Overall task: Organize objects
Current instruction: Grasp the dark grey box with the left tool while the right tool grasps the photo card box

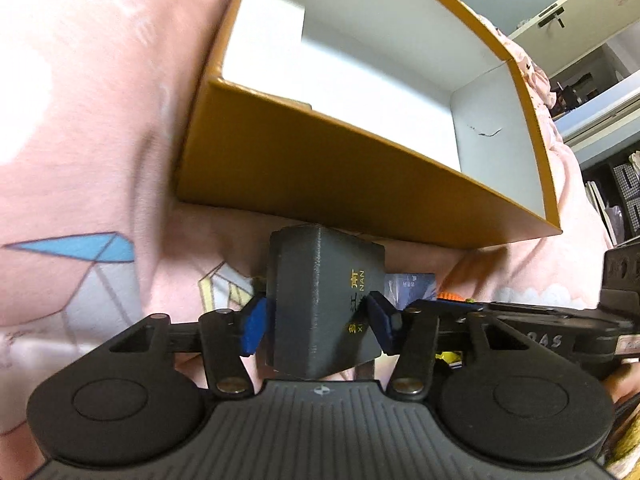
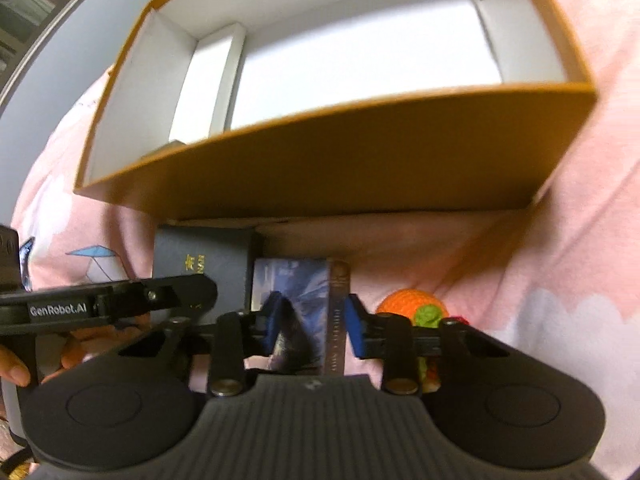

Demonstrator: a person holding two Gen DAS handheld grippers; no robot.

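Angling downward, both grippers seemingly gripping boxes.

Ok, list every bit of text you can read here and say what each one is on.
"NAN", beside gold Chinese characters too blurred to read: dark grey box.
"GenRobot.AI": left gripper, on its side.
"OAS", partly cut off: right gripper, on its body.
Spine lettering on the blue box: too blurred to read.

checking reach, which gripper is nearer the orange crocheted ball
Right. The right gripper grips the blue pictured box beside the orange crocheted ball; the left gripper sits further away, on the dark grey box.
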